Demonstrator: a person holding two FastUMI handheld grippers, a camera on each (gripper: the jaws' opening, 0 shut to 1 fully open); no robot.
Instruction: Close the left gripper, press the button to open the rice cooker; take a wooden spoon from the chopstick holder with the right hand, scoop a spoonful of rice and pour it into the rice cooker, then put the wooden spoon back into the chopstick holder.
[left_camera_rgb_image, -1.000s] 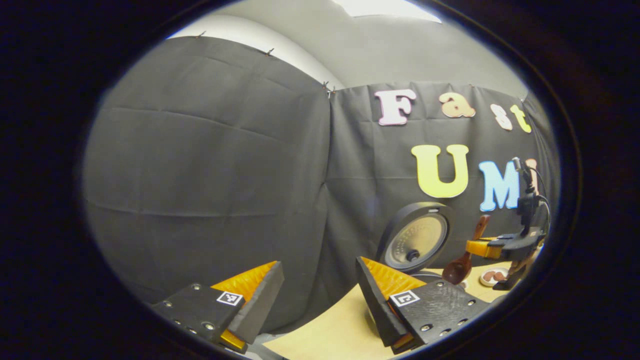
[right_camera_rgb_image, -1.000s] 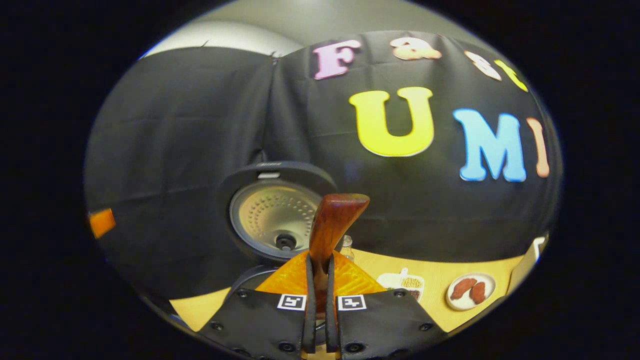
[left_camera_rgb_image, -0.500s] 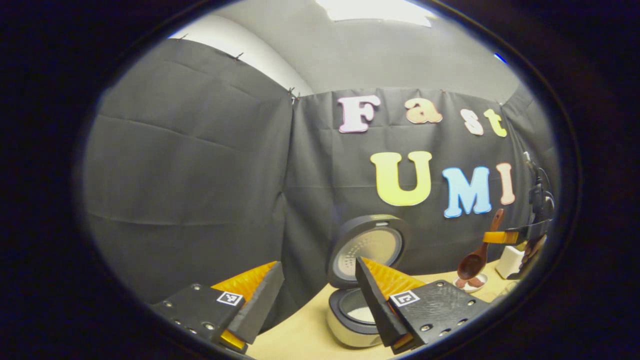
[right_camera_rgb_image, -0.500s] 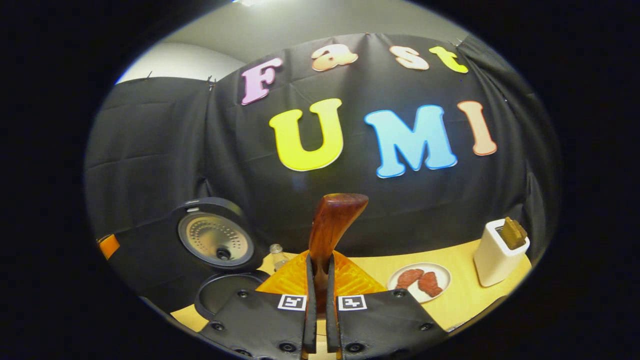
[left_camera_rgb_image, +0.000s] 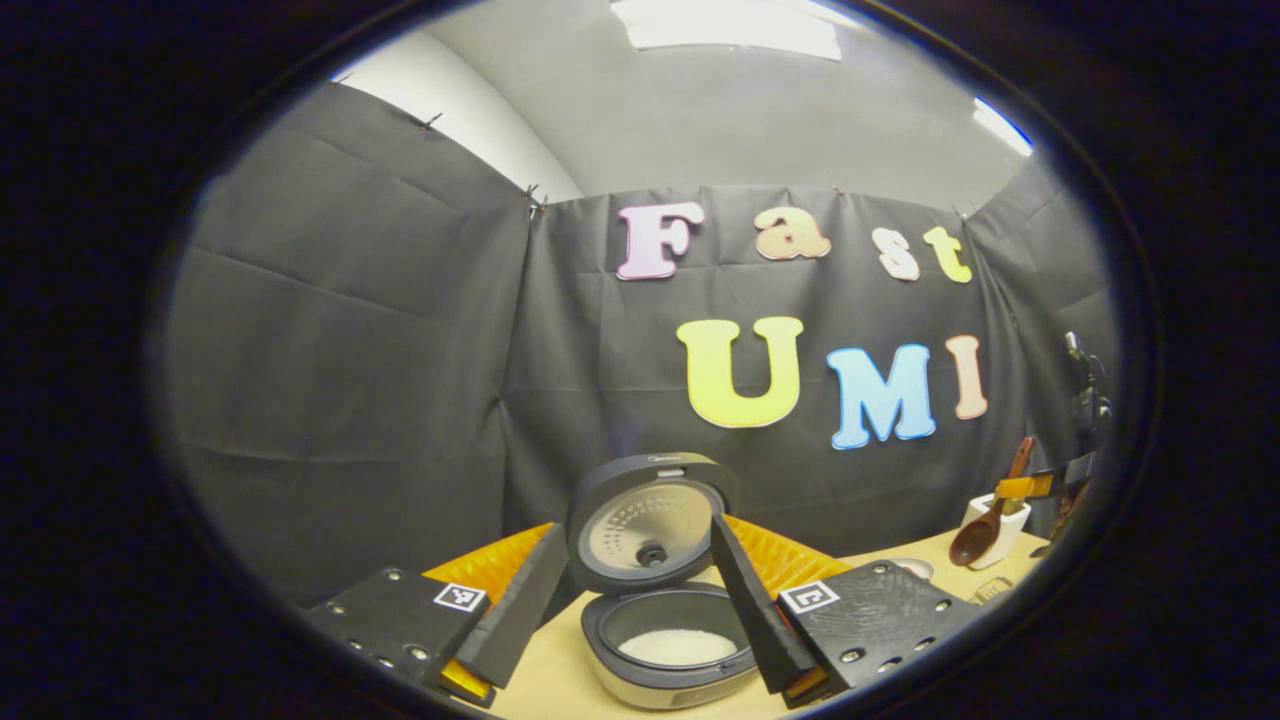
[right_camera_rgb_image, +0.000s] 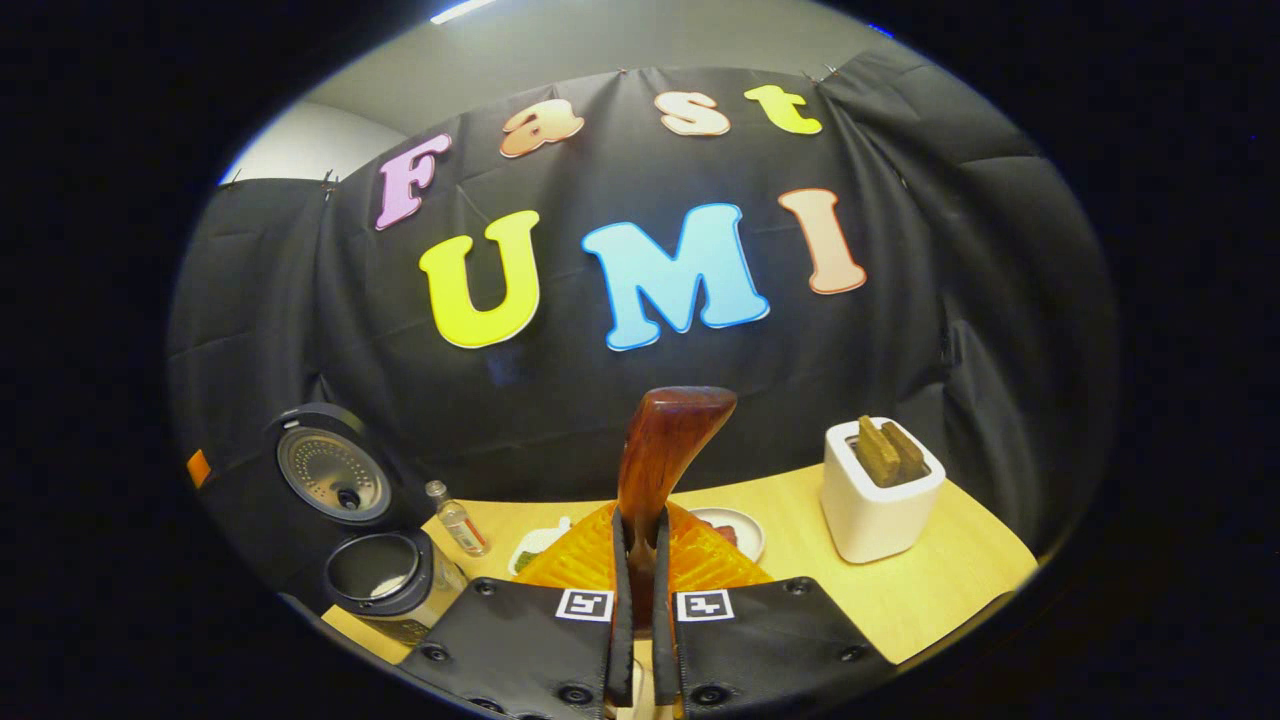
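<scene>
The rice cooker (left_camera_rgb_image: 668, 650) stands with its lid (left_camera_rgb_image: 645, 525) raised and white rice in the pot, right ahead of my open left gripper (left_camera_rgb_image: 640, 590). It also sits at the far left in the right gripper view, rice cooker (right_camera_rgb_image: 385, 585). My right gripper (right_camera_rgb_image: 640, 560) is shut on the handle of the wooden spoon (right_camera_rgb_image: 660, 450), which sticks up between the fingers. The white chopstick holder (right_camera_rgb_image: 880, 495) with wooden utensils stands to the right on the table. In the left gripper view the wooden spoon (left_camera_rgb_image: 975, 540) hangs bowl down in front of the chopstick holder (left_camera_rgb_image: 1005, 515).
On the wooden table (right_camera_rgb_image: 930, 590) stand a small bottle (right_camera_rgb_image: 460, 520), a plate of red food (right_camera_rgb_image: 735, 530) and a dish of green food (right_camera_rgb_image: 530, 550), all between cooker and holder. Black cloth walls close the back and sides.
Both views have swung right. My right gripper carried the spoon away from the cooker to the chopstick holder. The cooker has come to the middle of the left gripper view.
</scene>
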